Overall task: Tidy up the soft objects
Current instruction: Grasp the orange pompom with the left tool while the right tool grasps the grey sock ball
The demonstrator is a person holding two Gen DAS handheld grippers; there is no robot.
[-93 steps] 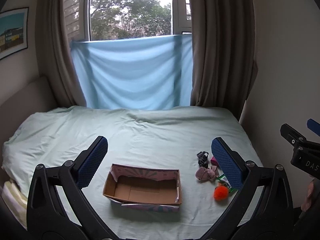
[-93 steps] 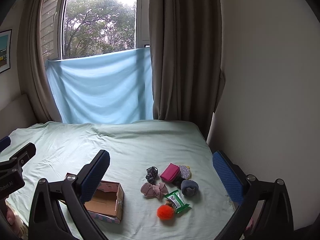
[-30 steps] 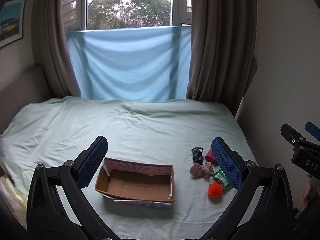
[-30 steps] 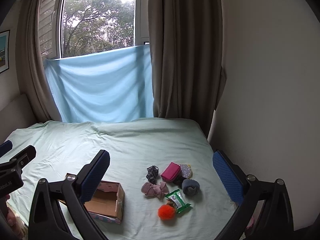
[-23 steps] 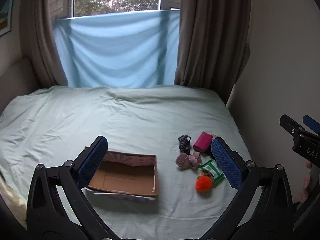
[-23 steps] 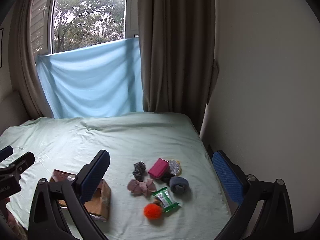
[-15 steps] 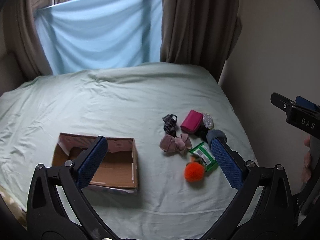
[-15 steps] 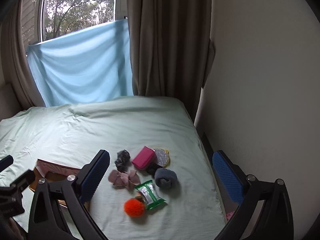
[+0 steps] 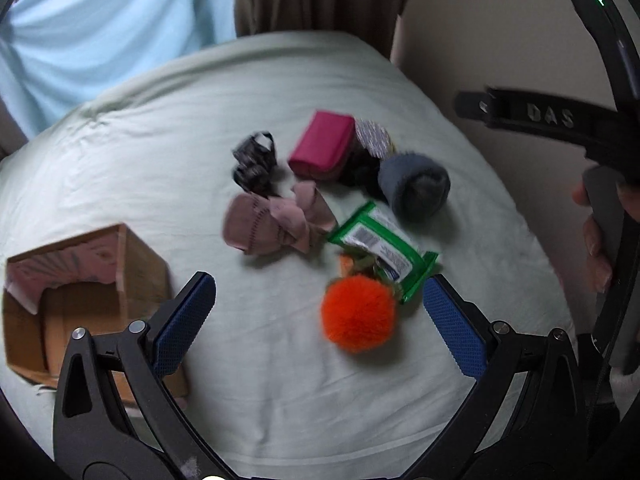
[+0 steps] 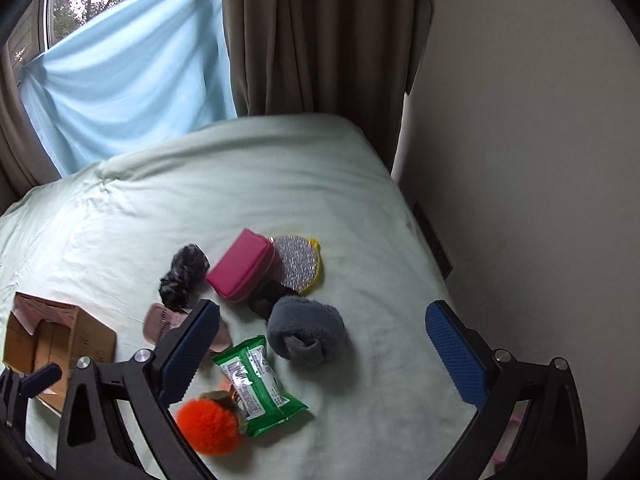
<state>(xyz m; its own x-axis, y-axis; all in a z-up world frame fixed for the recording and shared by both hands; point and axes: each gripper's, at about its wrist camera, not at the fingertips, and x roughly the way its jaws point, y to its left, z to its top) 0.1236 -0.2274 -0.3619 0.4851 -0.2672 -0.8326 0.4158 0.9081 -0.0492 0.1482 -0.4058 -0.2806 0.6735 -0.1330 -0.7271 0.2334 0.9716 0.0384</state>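
A cluster of small items lies on the pale green bed. An orange pompom (image 9: 358, 312) (image 10: 210, 426) sits nearest, touching a green wipes packet (image 9: 382, 246) (image 10: 256, 384). Behind them lie a pink bow (image 9: 276, 222) (image 10: 160, 326), a black scrunchie (image 9: 254, 162) (image 10: 184, 270), a magenta pouch (image 9: 322, 144) (image 10: 242, 266), a grey fuzzy roll (image 9: 414, 186) (image 10: 306, 330) and a silver sequined disc (image 10: 298, 262). My left gripper (image 9: 318, 316) hangs open just above the pompom. My right gripper (image 10: 322, 346) is open over the grey roll.
An open cardboard box (image 9: 76, 284) (image 10: 52, 338) stands on the bed to the left of the items. A beige wall (image 10: 520, 160) runs close along the bed's right edge. Brown curtains (image 10: 320, 36) and a blue cloth (image 10: 128, 80) hang behind.
Both grippers have tilted down and moved forward and rightward toward the cluster, which now looms much larger. The box has slid to the left edge of both views.
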